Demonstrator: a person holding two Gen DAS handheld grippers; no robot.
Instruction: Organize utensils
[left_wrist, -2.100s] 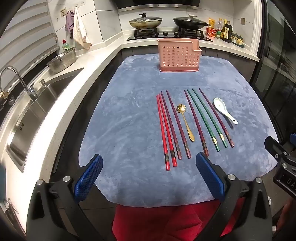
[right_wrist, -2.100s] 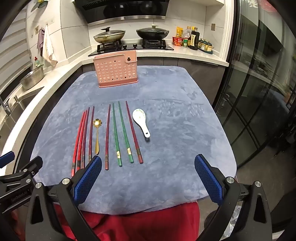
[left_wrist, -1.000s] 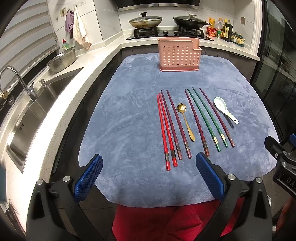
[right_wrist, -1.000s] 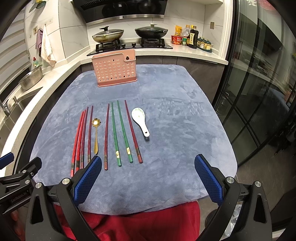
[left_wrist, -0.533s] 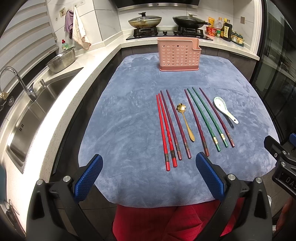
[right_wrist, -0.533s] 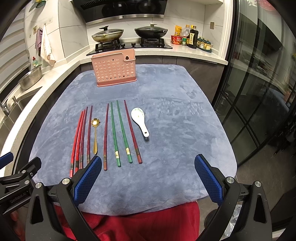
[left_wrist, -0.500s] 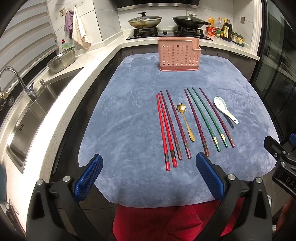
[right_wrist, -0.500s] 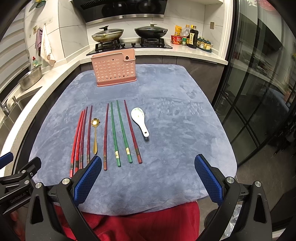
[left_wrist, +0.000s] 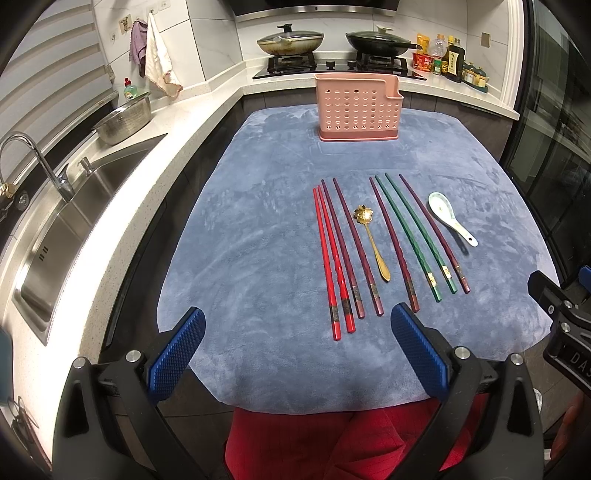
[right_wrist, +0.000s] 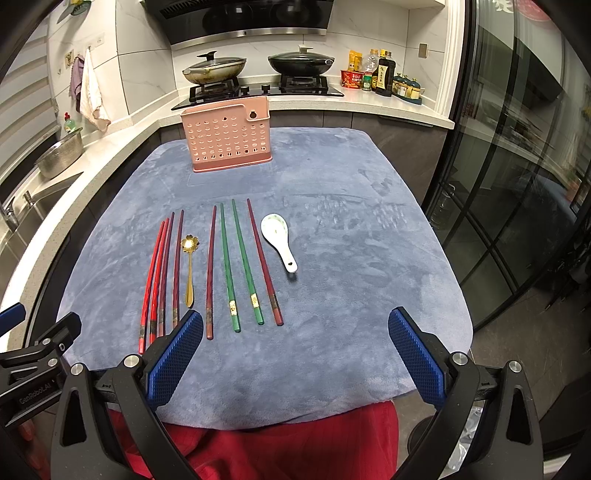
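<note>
Blue velvety mat (left_wrist: 258, 221): 8 slim chopsticks (left_wrist: 334, 258) w/ 2 red, 4 maroon, 2 green; 1 gold flower-bowl spoon (left_wrist: 371, 240); 1 white ceramic spoon (left_wrist: 448, 218) at right. Perforated pink plastic holder (left_wrist: 357, 107) far. Left gripper (left_wrist: 295, 354) & right gripper (right_wrist: 295, 354) gape wide, holding nothing.

The left gripper (left_wrist: 295, 350) hangs over the near edge of a blue-grey cloth (left_wrist: 258, 229), its blue-padded fingers (left_wrist: 175, 354) spread wide with nothing between them. Ahead of the right finger lie two red chopsticks (left_wrist: 332, 266), touching, then two maroon ones (left_wrist: 354, 251), a gold spoon (left_wrist: 371, 238), more maroon and green chopsticks (left_wrist: 410, 236), and a white ceramic spoon (left_wrist: 450, 219) farthest right. Far beyond the fingertips stands an upright pink perforated holder (left_wrist: 358, 107). Part of the right gripper (left_wrist: 561, 317) shows at the right edge.
</note>
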